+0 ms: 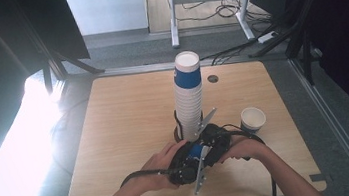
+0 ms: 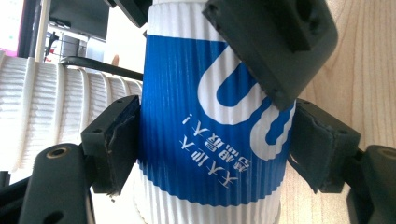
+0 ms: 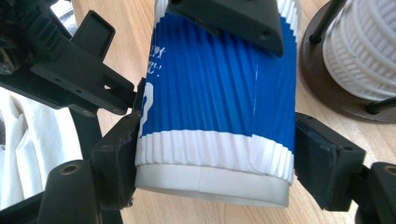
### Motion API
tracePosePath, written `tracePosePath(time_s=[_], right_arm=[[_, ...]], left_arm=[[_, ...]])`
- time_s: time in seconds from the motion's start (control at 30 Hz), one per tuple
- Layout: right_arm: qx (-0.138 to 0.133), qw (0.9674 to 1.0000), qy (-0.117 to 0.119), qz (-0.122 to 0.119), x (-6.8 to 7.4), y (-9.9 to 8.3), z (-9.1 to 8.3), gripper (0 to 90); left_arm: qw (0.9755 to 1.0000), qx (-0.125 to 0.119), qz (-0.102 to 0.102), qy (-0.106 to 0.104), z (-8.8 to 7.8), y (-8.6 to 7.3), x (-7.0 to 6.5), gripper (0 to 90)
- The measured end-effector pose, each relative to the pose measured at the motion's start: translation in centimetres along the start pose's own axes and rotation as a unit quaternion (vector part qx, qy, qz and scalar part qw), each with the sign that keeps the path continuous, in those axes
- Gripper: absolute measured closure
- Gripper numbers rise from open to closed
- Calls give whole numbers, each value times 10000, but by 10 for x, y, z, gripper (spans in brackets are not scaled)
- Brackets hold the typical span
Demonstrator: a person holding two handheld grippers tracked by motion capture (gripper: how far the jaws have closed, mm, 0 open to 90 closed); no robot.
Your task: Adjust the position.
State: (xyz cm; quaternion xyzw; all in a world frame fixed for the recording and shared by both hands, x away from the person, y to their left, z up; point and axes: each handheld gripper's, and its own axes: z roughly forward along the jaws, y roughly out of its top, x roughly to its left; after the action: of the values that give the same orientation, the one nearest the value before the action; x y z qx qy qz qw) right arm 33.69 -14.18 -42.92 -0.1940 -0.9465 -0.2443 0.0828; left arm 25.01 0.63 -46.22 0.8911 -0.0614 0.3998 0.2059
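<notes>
In the high view, both grippers meet near the table's [image 1: 116,135] front edge, just before the tall stack [image 1: 189,96], with 1 spare cup [image 1: 253,118] toward the right edge. In the left gripper view, the left gripper [image 2: 215,140] clamps the blue cup [image 2: 205,140] at mid-body, the other gripper's jaw pressing from above. In the right gripper view, the right gripper [image 3: 215,158] clamps it near the rim; 2 opposed pulls could crush or tear the ribbed sleeve.

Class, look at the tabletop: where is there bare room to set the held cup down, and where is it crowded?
Bare: the table's whole left half, and the far right corner beyond the small cup. Crowded: the near centre, where both grippers clamp the blue cup beside the cup stack.
</notes>
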Motion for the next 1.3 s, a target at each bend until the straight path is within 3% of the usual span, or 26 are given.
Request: tracePosePath(time_s=[0.43,0.57,0.73,0.93,1.1,1.13,1.2,1.27,1.3], right_arm=[[-48,9999,-75,-90,-2,1,2,278],[-126,9998,-149,-71,-2,-2,0,280],[-444,9989,-155,-69,-2,-10,-9,280],[-849,9962,-201,-60,-2,-21,-11,281],[-1294,9909,-379,-46,-1,-28,-15,281],[-1370,9897,-401,-46,0,-29,-16,281],[-1595,9861,-465,-42,1,-31,-16,280],[-1790,9823,-548,-39,2,-33,-16,280],[-1877,9805,-583,-36,3,-34,-16,281]], left_arm=[[9999,95,-38,85,2,-1,0,214],[9998,170,-90,46,2,-2,0,111],[9982,4,-593,71,-3,-8,7,55],[9925,-158,-1214,20,-11,-22,17,58],[9833,-282,-1796,-88,-17,-33,20,61],[9803,-329,-1946,-116,-18,-35,21,63],[9729,-412,-2266,-218,-21,-39,23,70],[9629,-569,-2615,-350,-24,-44,25,79],[9562,-648,-2818,-462,-25,-46,26,81]])
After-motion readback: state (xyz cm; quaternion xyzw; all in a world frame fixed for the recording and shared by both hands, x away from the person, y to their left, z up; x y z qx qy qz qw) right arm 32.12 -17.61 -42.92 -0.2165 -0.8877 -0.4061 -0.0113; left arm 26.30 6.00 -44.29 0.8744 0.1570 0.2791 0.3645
